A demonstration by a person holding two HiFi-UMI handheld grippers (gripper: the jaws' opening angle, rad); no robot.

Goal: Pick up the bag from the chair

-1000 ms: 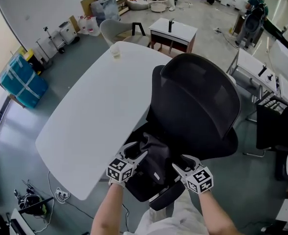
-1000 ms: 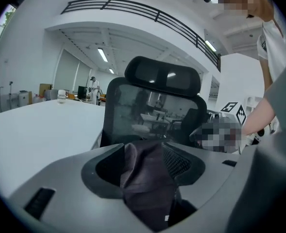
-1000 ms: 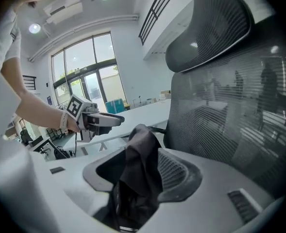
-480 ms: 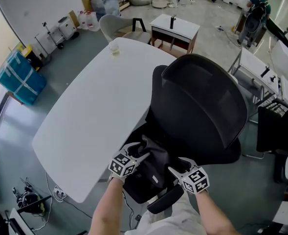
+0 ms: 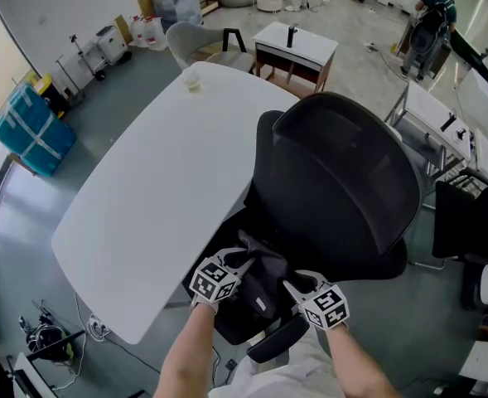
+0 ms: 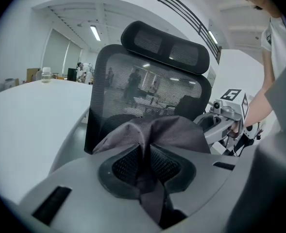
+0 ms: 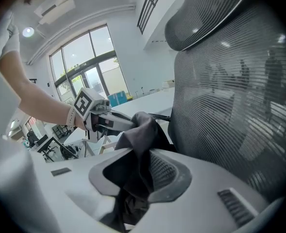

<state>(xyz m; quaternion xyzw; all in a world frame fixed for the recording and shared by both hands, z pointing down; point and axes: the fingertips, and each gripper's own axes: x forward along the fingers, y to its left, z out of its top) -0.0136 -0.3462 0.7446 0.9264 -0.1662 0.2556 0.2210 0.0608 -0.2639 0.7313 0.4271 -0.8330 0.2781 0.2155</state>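
A dark grey fabric bag [image 5: 262,274] lies on the seat of a black mesh office chair [image 5: 343,181]. My left gripper [image 5: 242,260] is at the bag's left side, and my right gripper [image 5: 292,286] at its right. Both pairs of jaws have just been closing, with bag fabric between them. In the left gripper view a fold of the bag [image 6: 157,130] is pinched in the left gripper [image 6: 145,171]. In the right gripper view the bag [image 7: 140,130] is bunched inside the right gripper [image 7: 138,174]. The bag's lower part is hidden behind the grippers.
A white oval table [image 5: 152,181] stands close to the chair's left, with a small cup [image 5: 192,80] at its far end. A blue wrapped bundle [image 5: 32,127] and cables [image 5: 53,334] are on the floor at left. A small white desk [image 5: 297,46] stands behind.
Both grippers have sunk a little onto the bag, and their open jaws have closed on its fabric. The chair and table have not moved.
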